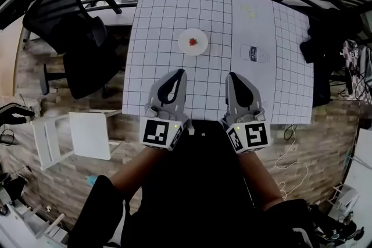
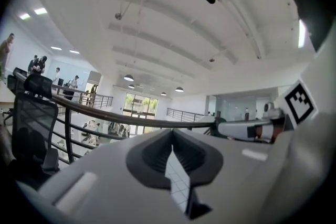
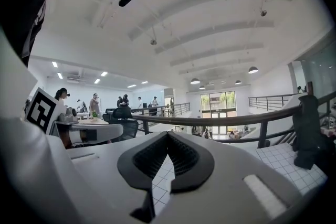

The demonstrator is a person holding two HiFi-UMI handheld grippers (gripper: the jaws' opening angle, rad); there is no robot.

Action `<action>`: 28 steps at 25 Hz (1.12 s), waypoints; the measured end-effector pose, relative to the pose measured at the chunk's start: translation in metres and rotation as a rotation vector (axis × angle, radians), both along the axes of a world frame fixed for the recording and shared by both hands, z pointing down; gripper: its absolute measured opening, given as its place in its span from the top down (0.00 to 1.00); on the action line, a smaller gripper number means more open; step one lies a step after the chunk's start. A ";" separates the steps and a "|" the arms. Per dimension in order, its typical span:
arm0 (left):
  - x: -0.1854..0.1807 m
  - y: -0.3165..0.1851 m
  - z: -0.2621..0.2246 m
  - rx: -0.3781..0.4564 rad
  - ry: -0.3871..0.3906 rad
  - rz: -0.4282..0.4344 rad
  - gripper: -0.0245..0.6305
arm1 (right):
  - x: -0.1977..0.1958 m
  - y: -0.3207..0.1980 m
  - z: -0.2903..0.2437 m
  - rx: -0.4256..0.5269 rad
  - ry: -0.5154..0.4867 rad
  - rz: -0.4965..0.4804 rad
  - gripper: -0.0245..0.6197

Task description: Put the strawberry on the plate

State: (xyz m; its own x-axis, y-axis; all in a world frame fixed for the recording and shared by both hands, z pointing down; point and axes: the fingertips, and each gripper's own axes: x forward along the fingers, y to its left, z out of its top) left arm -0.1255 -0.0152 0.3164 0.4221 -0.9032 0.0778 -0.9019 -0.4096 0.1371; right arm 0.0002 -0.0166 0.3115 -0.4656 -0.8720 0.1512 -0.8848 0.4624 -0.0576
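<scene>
Strawberry [image 1: 194, 41] sits on the plate [image 1: 185, 47], mid-table [image 1: 168, 9], too small for us to tell which way it points. Our left hand-held gripper [image 1: 178, 73] and right hand-held gripper [image 1: 231, 76] hover at the near edge, jaws together, empty. Only the head view shows the plate; the packet [image 1: 254, 54] label is unreadable.

Open-plan office on a mezzanine, black office chair [image 1: 72, 38], railing [image 3: 220, 121], people [image 3: 94, 102] at desks [image 3: 97, 127], ceiling lamps [image 3: 253, 70]
</scene>
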 end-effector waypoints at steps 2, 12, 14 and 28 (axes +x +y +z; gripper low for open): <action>-0.001 0.006 -0.005 0.013 0.004 -0.005 0.95 | -0.009 0.008 0.000 0.000 -0.001 -0.001 0.97; -0.010 0.039 -0.032 0.103 0.061 -0.014 0.95 | -0.035 0.041 -0.013 0.068 0.077 0.068 0.97; -0.009 0.045 -0.036 0.107 0.072 -0.009 0.95 | -0.040 0.046 -0.014 0.063 0.089 0.063 0.97; 0.011 0.056 -0.045 0.134 0.093 0.062 0.95 | -0.052 0.059 -0.030 0.121 0.131 0.028 0.97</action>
State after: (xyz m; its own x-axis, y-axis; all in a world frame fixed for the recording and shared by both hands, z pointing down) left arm -0.1148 0.0410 0.2709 0.4768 -0.8751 -0.0833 -0.8605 -0.4840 0.1592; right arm -0.0515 0.0423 0.2820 -0.4243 -0.8998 0.1017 -0.8936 0.4342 0.1135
